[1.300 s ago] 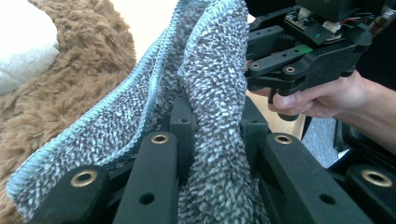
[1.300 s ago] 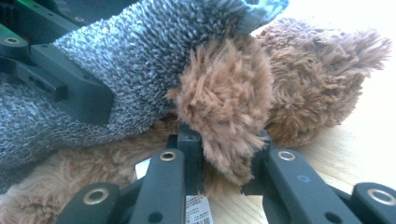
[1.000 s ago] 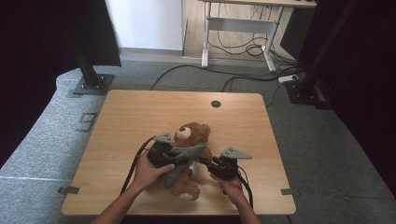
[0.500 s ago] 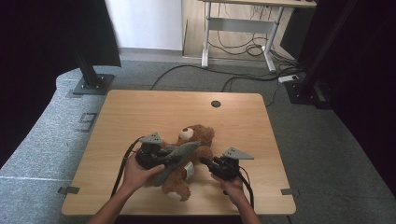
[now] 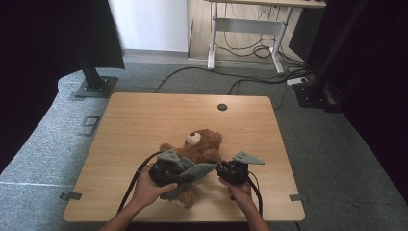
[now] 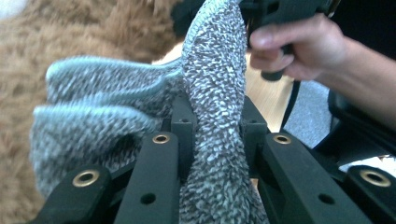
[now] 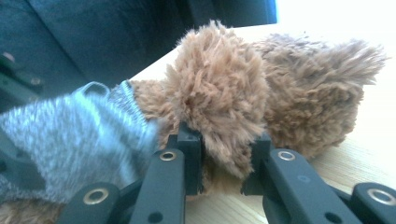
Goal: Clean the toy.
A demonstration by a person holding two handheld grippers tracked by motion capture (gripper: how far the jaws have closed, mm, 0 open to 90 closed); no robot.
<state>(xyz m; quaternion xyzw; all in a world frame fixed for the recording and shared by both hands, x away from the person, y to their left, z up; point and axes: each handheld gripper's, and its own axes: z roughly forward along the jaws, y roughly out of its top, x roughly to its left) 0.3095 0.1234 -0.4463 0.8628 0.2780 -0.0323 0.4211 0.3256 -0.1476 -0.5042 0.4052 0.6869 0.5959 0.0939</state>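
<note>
One brown teddy bear (image 5: 199, 147), plush, lying on its back near the front middle of a light wooden table (image 5: 144, 120), head toward the far edge, white muzzle up. One grey knitted garment (image 5: 190, 171), small, draped across the bear's lower body and bunched toward the person's left side; in the left gripper view the knit (image 6: 215, 93) rises as a thick fold between the black jaws, with the bear's fur behind it. Left gripper (image 5: 166, 171), held in the person's left hand (image 5: 149, 187), jaws clenched on that fold of the garment, grey three-cornered plate on top, black cable trailing off toward the table's front edge. Right gripper (image 5: 226, 171), held in the person's right hand (image 5: 238, 190), just beside the bear's right-hand flank, jaws clamped on a tuft of the bear's fur, seemingly a paw or limb; the right gripper view shows the brown tuft (image 7: 219, 93) pinched between the two jaws, with the grey knit to its left and the tabletop beneath. Table carries a small round dark cable hole (image 5: 222, 107) near its far edge. Surroundings: grey carpet floor (image 5: 337, 159), black stand bases at both far corners, loose cables and a white desk frame beyond.
</note>
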